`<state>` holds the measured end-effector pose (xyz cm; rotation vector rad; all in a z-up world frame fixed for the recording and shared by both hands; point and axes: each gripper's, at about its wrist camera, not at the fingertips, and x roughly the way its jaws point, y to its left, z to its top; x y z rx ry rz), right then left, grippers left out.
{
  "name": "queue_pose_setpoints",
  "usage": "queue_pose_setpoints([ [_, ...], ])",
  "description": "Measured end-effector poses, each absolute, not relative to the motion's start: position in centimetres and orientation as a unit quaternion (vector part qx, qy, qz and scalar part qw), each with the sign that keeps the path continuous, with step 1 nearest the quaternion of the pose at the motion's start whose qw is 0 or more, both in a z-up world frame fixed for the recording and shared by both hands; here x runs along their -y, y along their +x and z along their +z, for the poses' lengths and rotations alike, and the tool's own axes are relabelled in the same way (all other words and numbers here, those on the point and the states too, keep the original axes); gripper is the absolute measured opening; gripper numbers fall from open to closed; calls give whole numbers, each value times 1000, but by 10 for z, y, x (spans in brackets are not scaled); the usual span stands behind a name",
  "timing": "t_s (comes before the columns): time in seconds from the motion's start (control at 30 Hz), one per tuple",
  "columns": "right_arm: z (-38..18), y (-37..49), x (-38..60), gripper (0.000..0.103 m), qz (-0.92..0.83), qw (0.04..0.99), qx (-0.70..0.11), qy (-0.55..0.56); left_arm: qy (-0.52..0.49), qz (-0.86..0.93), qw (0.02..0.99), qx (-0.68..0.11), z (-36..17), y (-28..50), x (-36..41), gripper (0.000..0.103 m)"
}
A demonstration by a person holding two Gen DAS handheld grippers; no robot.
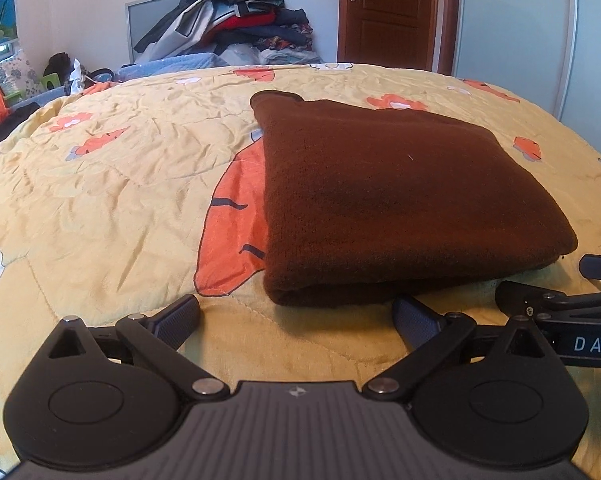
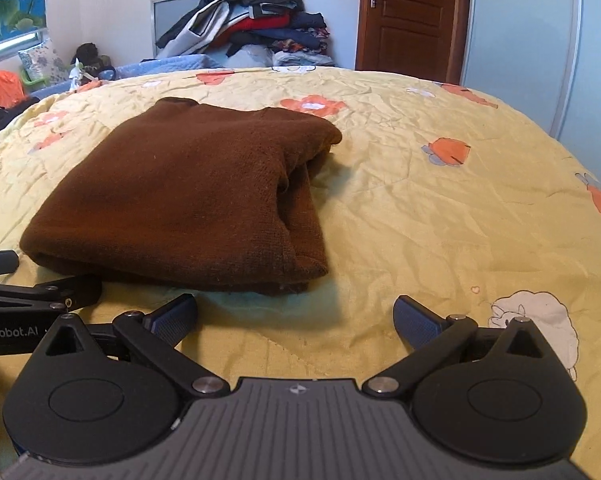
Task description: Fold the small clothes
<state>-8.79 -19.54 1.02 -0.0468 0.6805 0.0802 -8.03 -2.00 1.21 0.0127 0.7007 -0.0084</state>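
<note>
Brown sweater (image 1: pixel 380 208) lies folded in compact rectangle on bed quilt (image 1: pixel 100 200). Left tool (image 1: pixel 296 318) and right tool (image 2: pixel 296 318) both spread wide, empty, just short of near edge. We judge fold complete; only tidying or next garment left

Matt brown knit sweater (image 1: pixel 380 200), crinkled quilted bedspread (image 1: pixel 100 200), glossy wooden door (image 1: pixel 388 12)
</note>
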Motion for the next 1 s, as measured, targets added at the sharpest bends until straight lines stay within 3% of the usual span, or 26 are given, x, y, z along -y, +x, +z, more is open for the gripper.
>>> queue_pose_setpoints([
  [1.0,8,-90,195,103,30,944,-327,-21,4,0,941,-339,11,-84,21,103],
])
